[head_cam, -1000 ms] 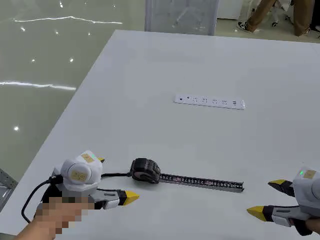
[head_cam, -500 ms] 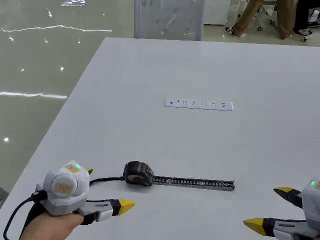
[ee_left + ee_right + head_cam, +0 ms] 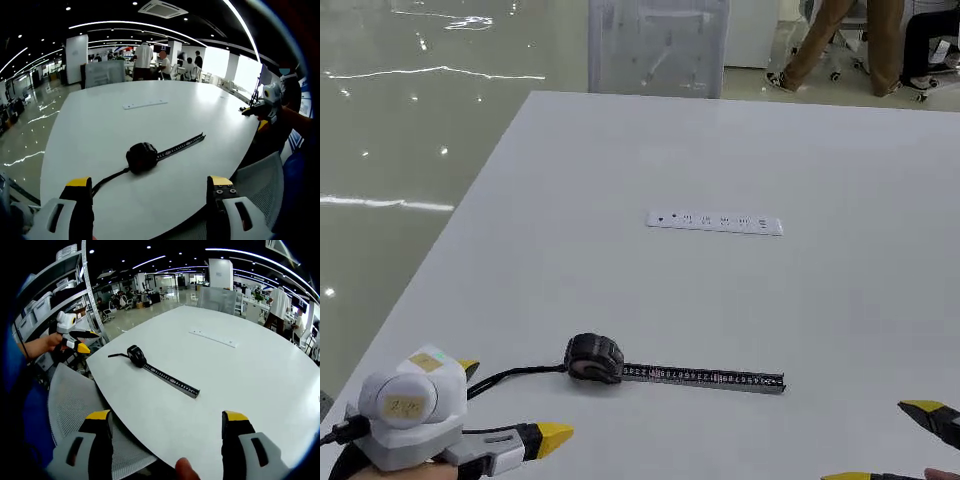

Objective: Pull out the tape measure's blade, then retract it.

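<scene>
Workbench, left to right. Left gripper (image 3: 512,400): at the table's front-left edge, jaws wide apart, nothing btwn them, near the wrist strap (image 3: 515,374). Tape measure (image 3: 594,357): black case flat on the white table (image 3: 720,150), toward the front edge, apart from both grippers. Blade (image 3: 705,378): out of the case, lying flat, running rightward, tip free. Power strip (image 3: 714,222): farther back, not involved. Right gripper (image 3: 166,415): off the table's front-right, jaws wide apart, empty, well apart from the blade tip. Progress, by my reading: pull-out looks done; retraction remains, w/ neither gripper on the case.
</scene>
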Action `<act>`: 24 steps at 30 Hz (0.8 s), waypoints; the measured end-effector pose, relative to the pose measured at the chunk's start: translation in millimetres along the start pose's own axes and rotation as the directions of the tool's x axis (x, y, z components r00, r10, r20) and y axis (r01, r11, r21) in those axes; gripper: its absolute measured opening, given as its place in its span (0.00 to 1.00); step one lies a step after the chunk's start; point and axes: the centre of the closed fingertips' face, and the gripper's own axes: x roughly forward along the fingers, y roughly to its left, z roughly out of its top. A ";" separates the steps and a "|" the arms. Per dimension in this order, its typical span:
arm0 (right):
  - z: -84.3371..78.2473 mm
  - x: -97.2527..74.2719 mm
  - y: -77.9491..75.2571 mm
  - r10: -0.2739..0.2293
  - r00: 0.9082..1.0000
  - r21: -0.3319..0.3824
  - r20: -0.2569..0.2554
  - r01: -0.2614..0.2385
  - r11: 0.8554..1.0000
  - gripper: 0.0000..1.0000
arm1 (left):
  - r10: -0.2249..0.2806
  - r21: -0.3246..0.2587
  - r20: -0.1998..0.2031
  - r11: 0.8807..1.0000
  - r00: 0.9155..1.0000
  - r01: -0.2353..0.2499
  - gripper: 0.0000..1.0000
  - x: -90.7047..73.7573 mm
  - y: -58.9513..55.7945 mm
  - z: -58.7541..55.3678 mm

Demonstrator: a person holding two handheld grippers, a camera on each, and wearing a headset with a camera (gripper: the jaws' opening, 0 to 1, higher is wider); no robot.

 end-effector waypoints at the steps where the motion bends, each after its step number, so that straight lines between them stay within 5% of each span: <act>1: 0.3 -2.5 1.3 -0.001 1.000 0.000 0.000 0.001 1.000 0.87 | -0.001 -0.001 -0.002 1.000 1.000 0.001 0.90 -1.4 -0.9 -0.3; 7: 4.9 -17.6 5.0 -0.015 1.000 -0.001 0.014 0.015 1.000 0.89 | 0.003 -0.009 -0.017 1.000 1.000 -0.003 0.91 -14.1 -5.8 -2.9; 11: 7.5 -25.8 5.7 -0.027 0.999 -0.005 0.020 0.027 1.000 0.90 | -0.017 0.004 -0.069 1.000 0.997 0.018 0.95 -18.1 -12.1 -11.0; 24: 15.7 -48.7 12.2 -0.045 0.999 -0.008 0.021 0.045 0.999 0.92 | -0.021 -0.010 -0.065 1.000 0.998 0.020 0.96 -35.7 -18.8 -2.9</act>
